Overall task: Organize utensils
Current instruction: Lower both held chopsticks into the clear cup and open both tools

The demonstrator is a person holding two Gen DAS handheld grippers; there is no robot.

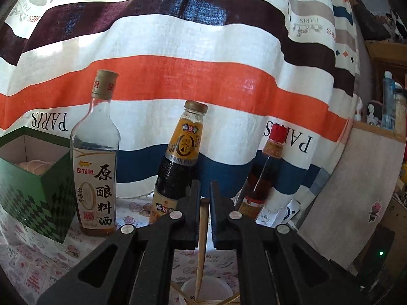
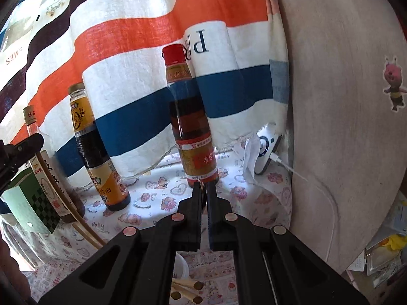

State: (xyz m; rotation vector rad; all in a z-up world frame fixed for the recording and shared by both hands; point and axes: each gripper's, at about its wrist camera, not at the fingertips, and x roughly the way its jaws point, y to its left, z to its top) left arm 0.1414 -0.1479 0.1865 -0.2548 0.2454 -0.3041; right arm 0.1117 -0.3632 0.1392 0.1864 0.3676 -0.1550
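Observation:
My left gripper (image 1: 204, 186) is shut on a wooden chopstick (image 1: 202, 241) that hangs almost upright, its thin end dipping into a white cup (image 1: 218, 288) below. My right gripper (image 2: 202, 186) is shut, with only a thin brown sliver of a chopstick (image 2: 202, 185) showing between its tips. Under it stands the white cup (image 2: 182, 267), with several chopstick ends (image 2: 189, 288) lying beside it. The right wrist view also shows the left gripper (image 2: 21, 147) at the left edge, with its chopstick (image 2: 63, 203) slanting down.
Three bottles stand along the striped cloth: a clear cooking wine bottle (image 1: 95, 157), a dark soy sauce bottle (image 1: 178, 162) and a red-capped bottle (image 2: 193, 117). A green checked box (image 1: 33, 178) sits at the left. A white device with a cable (image 2: 265, 150) lies against the grey panel at the right.

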